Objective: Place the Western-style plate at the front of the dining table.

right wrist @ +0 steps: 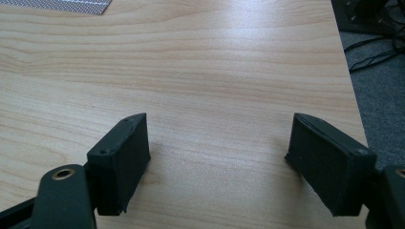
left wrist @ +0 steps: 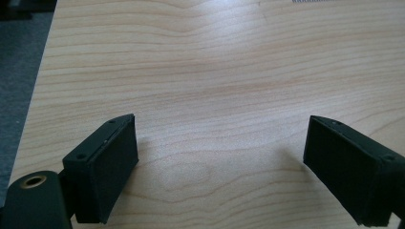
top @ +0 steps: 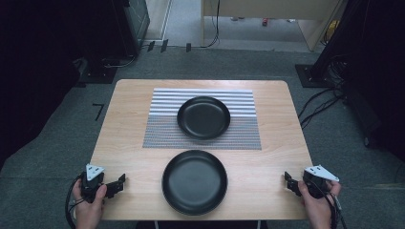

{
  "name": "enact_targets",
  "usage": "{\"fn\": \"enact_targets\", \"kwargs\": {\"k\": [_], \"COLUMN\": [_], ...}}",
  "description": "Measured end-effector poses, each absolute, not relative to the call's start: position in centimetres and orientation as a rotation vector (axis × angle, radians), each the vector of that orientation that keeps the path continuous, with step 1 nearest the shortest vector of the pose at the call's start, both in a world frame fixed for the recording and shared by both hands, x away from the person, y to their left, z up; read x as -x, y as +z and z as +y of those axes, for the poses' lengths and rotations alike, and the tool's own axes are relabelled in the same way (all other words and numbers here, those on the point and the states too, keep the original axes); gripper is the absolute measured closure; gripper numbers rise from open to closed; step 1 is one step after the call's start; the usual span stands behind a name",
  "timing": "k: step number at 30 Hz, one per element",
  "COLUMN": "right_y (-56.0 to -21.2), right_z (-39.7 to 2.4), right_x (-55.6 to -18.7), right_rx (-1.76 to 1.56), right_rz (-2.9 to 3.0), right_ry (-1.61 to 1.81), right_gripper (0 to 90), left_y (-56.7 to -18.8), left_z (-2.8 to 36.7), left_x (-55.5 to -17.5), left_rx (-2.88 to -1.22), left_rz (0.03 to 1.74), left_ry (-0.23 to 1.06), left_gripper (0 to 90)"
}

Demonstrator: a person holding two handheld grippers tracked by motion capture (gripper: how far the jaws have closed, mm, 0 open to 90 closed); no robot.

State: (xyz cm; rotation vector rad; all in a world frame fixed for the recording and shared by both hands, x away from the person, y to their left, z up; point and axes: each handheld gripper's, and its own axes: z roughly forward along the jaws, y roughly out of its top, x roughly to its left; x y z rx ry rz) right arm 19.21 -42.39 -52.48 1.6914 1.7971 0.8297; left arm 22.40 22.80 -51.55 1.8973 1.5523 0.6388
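Two black plates sit on the wooden table (top: 129, 143). One plate (top: 204, 117) rests on a grey striped placemat (top: 162, 129) in the middle. The other plate (top: 194, 181) lies on bare wood near the front edge. My left gripper (top: 119, 183) is held at the front left corner, left of the near plate. In the left gripper view that left gripper (left wrist: 219, 162) stands open over bare wood. My right gripper (top: 289, 183) is at the front right corner; in its own view the right gripper (right wrist: 219, 157) is open with nothing between its jaws.
Dark equipment and cables (top: 329, 100) lie on the grey carpet to the right of the table. A black stand (top: 105, 67) sits at the back left. A light wooden desk (top: 267, 14) stands far behind.
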Motion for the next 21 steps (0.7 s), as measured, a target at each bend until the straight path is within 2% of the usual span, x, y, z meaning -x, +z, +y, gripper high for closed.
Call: {"fn": "enact_targets", "kwargs": {"k": [10,14,21], "right_y": [-52.49,-52.52,-52.53], "right_z": [-42.38,-42.37,-42.40], "right_x": [-19.20,-19.31,-19.33], "right_rx": [-1.692,-1.704,-1.706], "right_rz": [1.796,1.801,1.796], "right_ry": [0.828,0.815,0.812], "right_gripper": [21.0,13.6,13.4], "left_y": [-51.77,-51.80,-51.81], "left_z": [22.79,22.84,22.87], "left_x": [-22.02,-21.98,-21.96], "left_rx": [-1.893,-1.894,-1.895], "left_rz": [1.530,1.524,1.520], "left_ry": [0.656,0.657,0.656], "left_gripper": [10.5,10.4,10.4]}}
